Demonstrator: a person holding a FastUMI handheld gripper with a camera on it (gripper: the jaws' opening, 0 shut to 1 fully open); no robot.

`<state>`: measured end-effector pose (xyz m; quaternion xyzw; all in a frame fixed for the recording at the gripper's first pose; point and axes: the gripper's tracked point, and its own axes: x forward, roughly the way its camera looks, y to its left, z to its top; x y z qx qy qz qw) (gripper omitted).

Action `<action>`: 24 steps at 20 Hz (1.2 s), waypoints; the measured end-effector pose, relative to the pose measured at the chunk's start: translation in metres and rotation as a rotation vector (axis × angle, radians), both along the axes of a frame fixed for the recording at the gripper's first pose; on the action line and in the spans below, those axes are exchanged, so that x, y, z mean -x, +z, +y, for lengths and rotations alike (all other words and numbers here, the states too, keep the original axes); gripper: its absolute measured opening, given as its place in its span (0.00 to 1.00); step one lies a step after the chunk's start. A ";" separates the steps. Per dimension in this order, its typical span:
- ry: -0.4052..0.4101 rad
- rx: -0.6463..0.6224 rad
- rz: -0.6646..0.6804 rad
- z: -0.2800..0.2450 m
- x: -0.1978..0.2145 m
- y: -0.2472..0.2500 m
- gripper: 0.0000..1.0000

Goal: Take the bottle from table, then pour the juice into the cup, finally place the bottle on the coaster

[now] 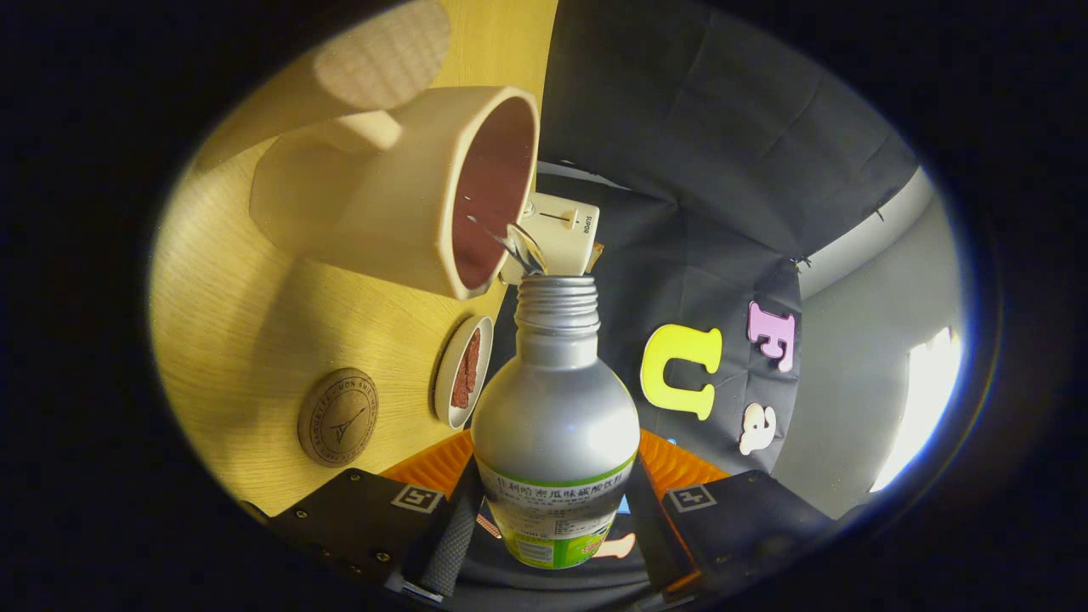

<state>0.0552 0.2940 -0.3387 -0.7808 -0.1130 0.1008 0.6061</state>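
Evidently the pour is under way; the gripper (554,510) has both fingers clamped on the bottle (554,408), tipped so its open neck meets the rim of the cup (399,191) on the table (229,323); a thin stream of juice (514,242) crosses into the cup; the lift is done, and setting the bottle on the coaster (337,417), which lies bare beside the fingers, is left.

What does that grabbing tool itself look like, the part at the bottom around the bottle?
The gripper has two fingers lined with ribbed pads. Behind each finger sits a flat, dark, boxy block with small screws, and each block carries a square black-and-white marker tag. A textured dark bar runs beside one finger. Both fingers press on the silver metal bottle with a green label.
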 end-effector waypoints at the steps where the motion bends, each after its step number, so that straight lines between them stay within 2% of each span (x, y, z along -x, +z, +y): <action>1: 0.000 0.002 -0.001 0.000 0.001 0.000 0.81; 24: 0.001 0.053 -0.073 0.001 0.000 0.022 0.81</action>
